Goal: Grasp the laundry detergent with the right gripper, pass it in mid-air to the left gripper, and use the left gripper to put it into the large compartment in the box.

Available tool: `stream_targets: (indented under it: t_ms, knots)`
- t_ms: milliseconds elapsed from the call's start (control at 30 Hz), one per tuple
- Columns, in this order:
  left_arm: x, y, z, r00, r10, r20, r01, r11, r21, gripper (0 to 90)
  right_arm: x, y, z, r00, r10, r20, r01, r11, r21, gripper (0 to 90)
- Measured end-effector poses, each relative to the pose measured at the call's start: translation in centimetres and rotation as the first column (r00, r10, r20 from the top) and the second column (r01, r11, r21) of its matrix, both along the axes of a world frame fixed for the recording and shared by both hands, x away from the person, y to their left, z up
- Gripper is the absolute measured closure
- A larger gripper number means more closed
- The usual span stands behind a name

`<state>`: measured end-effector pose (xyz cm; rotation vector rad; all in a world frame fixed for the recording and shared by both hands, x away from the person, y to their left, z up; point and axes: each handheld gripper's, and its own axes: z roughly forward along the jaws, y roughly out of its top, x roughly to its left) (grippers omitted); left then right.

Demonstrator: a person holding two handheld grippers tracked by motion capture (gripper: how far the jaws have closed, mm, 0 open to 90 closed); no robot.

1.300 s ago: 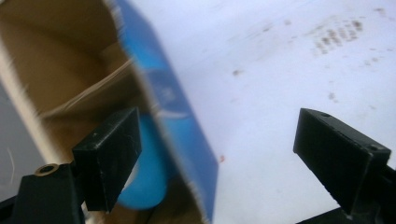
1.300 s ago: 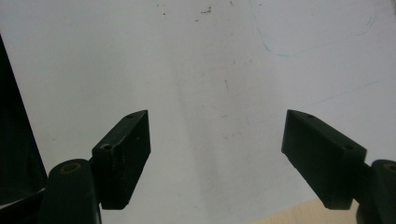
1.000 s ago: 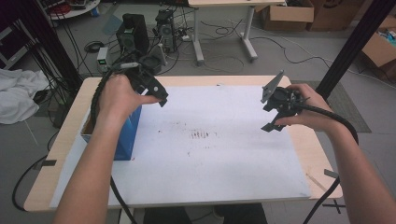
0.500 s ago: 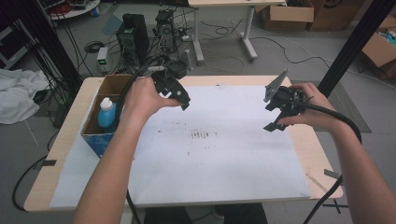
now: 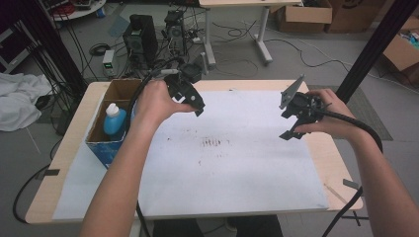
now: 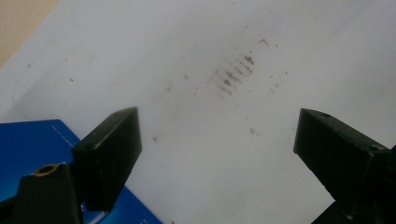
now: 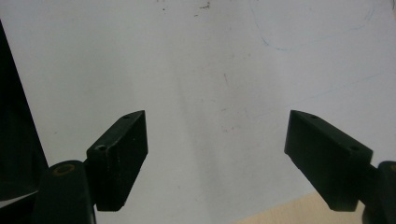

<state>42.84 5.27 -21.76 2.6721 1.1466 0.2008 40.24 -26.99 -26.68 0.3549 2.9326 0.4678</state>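
Over the back left of the white sheet [image 5: 232, 168], a person's left hand holds my left gripper [image 5: 196, 104]. Its jaws stand wide apart with nothing between them. In the left gripper view that left gripper [image 6: 217, 126] looks down on the sheet and its patch of brown smudges [image 6: 231, 74], with a corner of the blue box [image 6: 28, 140] at the lower left. My right gripper [image 5: 287, 123] hovers above the sheet's right edge, open and empty. In the right gripper view the right gripper [image 7: 217, 121] faces bare white sheet [image 7: 210, 70].
A blue box [image 5: 106, 148] with a cardboard inside stands at the table's left edge and holds a blue bottle [image 5: 114, 120] with a white cap. Brown smudges [image 5: 215, 143] mark the sheet's middle. The wooden table edge [image 7: 280, 210] runs just below the right gripper's jaws.
The left hand and its gripper have moved right, from above the blue box to over the sheet, uncovering the bottle. The right hand has kept still.
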Motion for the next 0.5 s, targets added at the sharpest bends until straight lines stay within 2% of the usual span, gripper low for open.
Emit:
stream_targets:
  t_ms: [500]
  knots:
    - [-0.16, 0.09, -0.07, 1.0, -0.003, -0.001, 0.003, 1.0, 0.009, 15.8, -0.21, 0.19, -0.34, 1.0, 0.002, -0.007, -0.002, 1.0, 0.002, 21.4]
